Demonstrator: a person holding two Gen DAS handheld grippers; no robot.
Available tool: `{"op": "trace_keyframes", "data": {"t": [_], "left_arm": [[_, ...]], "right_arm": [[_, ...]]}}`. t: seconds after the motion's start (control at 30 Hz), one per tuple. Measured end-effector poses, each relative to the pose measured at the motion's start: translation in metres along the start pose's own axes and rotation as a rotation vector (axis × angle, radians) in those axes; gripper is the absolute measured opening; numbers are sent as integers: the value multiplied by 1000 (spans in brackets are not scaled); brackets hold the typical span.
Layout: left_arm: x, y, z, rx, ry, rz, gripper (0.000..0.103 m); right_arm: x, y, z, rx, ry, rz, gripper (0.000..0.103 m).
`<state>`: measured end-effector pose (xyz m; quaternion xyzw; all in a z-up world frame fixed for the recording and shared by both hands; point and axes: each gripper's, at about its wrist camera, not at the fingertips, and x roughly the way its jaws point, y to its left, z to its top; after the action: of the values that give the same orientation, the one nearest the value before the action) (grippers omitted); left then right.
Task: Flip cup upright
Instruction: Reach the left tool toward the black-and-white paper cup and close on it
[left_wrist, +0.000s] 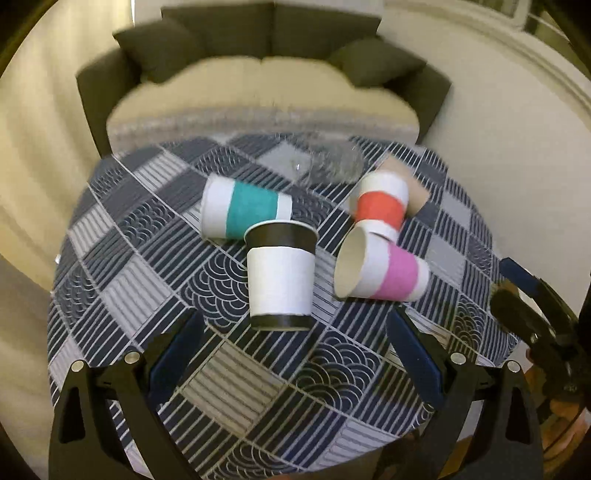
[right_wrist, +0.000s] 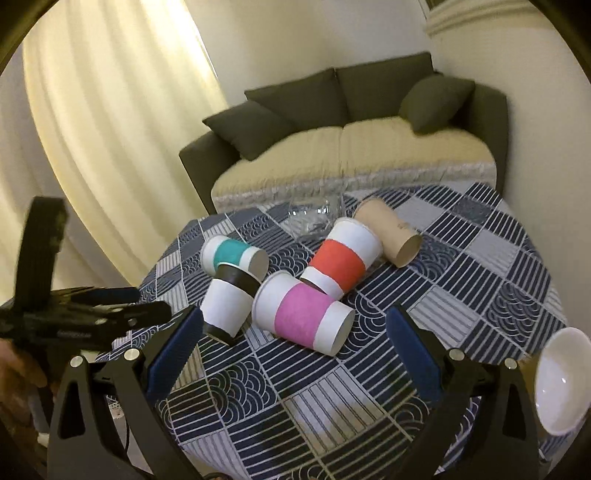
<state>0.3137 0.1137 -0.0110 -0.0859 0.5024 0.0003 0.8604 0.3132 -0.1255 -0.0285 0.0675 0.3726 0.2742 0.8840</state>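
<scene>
writing: no brand or label readable on any cup | black-and-white cup (left_wrist: 279, 274) stands mouth up on patterned tablecloth (left_wrist: 229, 373), just ahead of left gripper (left_wrist: 295, 354), between its wide-open, empty fingers | right gripper (right_wrist: 293, 349) wide open, empty, pink-banded cup (right_wrist: 304, 312) lying just ahead

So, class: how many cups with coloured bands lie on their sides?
3: teal cup far left, red cup far right leaning on a tube, pink cup nearest right. The black-banded cup stands upright.
</scene>
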Motion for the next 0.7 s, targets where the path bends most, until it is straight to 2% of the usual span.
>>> {"op": "trace_keyframes", "data": {"t": [0.1, 0.2, 0.3, 0.57, 0.63, 0.7], "left_arm": [[21, 6, 14, -6, 55, 16, 95], [41, 10, 23, -19, 120, 24, 95], [58, 10, 29, -13, 173, 30, 95], [88, 6, 41, 4, 242, 63, 95], [92, 4, 43, 18, 245, 76, 93], [96, 3, 43, 26, 250, 90, 86]], "right_arm": [[10, -10, -1, 20, 8, 11, 98], [15, -18, -5, 5, -14, -41, 98], [21, -29, -9, 38, -13, 13, 98], [31, -30, -15, -32, -33, 40, 98], [31, -31, -15, -28, -32, 48, 98], [31, -32, -17, -31, -27, 48, 98]]}}
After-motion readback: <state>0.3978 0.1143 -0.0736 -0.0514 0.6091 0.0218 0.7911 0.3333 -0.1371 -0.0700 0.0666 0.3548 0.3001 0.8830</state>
